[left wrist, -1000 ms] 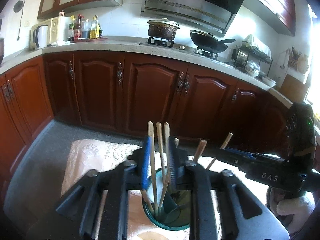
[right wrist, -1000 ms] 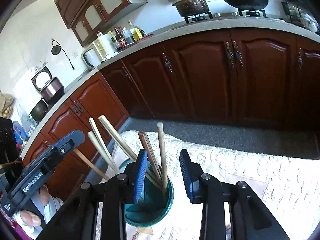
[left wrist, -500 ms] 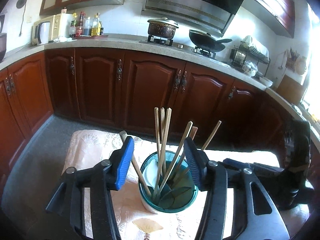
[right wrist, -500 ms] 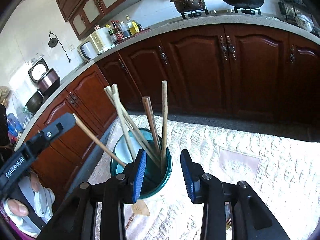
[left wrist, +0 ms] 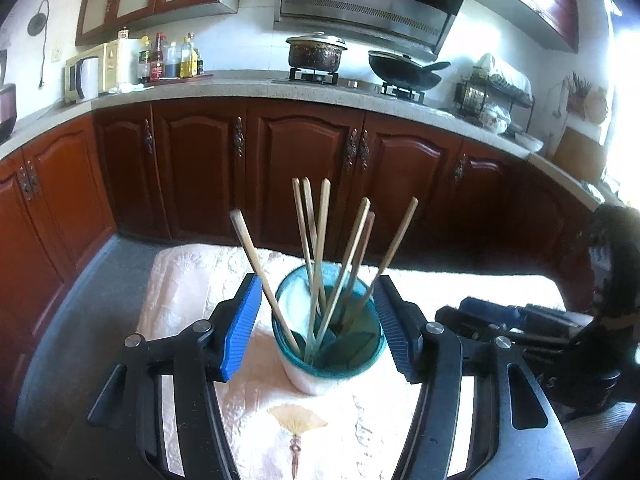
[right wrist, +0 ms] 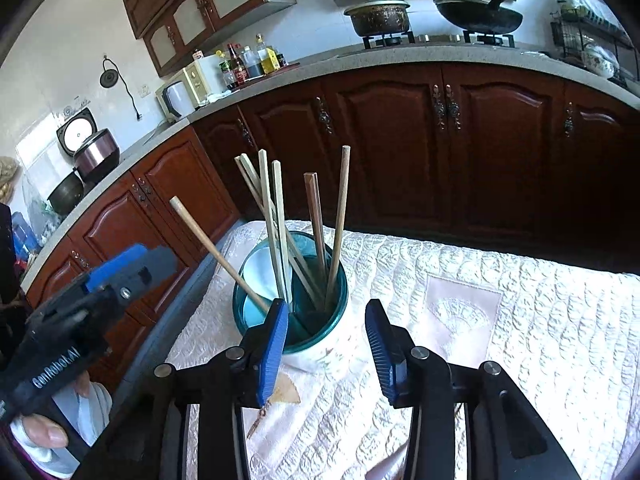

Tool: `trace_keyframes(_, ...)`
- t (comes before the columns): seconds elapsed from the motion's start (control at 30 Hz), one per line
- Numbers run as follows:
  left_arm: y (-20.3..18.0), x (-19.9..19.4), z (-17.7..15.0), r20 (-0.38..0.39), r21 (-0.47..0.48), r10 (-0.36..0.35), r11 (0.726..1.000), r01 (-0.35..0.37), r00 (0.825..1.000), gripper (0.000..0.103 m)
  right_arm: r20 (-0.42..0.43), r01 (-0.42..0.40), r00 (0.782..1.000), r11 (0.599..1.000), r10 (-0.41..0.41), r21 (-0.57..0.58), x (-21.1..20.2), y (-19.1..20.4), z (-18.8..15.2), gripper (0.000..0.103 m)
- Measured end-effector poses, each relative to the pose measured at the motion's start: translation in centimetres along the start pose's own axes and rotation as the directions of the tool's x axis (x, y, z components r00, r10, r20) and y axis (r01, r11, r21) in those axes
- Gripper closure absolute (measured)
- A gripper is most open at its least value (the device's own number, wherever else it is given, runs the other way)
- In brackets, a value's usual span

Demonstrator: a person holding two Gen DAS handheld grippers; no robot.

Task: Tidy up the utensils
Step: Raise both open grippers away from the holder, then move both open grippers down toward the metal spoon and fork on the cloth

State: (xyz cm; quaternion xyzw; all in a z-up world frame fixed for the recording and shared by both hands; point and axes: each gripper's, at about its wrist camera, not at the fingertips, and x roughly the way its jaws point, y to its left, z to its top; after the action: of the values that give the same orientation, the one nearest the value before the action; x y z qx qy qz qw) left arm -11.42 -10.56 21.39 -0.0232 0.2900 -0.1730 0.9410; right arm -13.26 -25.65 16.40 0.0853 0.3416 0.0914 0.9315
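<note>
Having let go since 1 s ago, left tool [left wrist: 316,326] and right tool [right wrist: 327,346] gape around the chopsticks [left wrist: 320,248] in the cup [left wrist: 328,368].

White lettering "GenRoboAI" along the black body of the left gripper [right wrist: 120,276] seen from the right wrist view, pale letters "AS" on the dark body of the right gripper [left wrist: 492,312] in the left wrist view, bottle labels too small to read

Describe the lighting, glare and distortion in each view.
Left wrist view: sunlight blows out the tablecloth right of the cup; window glare whitens the right edge; the countertop bows from fisheye distortion.
Right wrist view: the tablecloth is evenly bright with its quilting crisp; cabinets curve and corners vignette.
</note>
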Motion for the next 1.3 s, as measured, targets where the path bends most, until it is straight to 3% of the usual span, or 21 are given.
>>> trace_keyframes(0.83,-5.8,-1.9,-4.2,-0.042,0.098,-0.038,0.994,0.042,0.998,0.045,0.01,0.133,0.991,0.991,-0.134,0.032,-5.8,-2.5,-4.9,0.062)
trace_keyframes(1.3,-7.3,0.6,-6.1,-0.13,0.125,-0.052,0.99,0.069,0.99,0.045,-0.066,0.168,0.984,0.982,-0.163,0.085,-3.9,-6.0,-8.2,0.061)
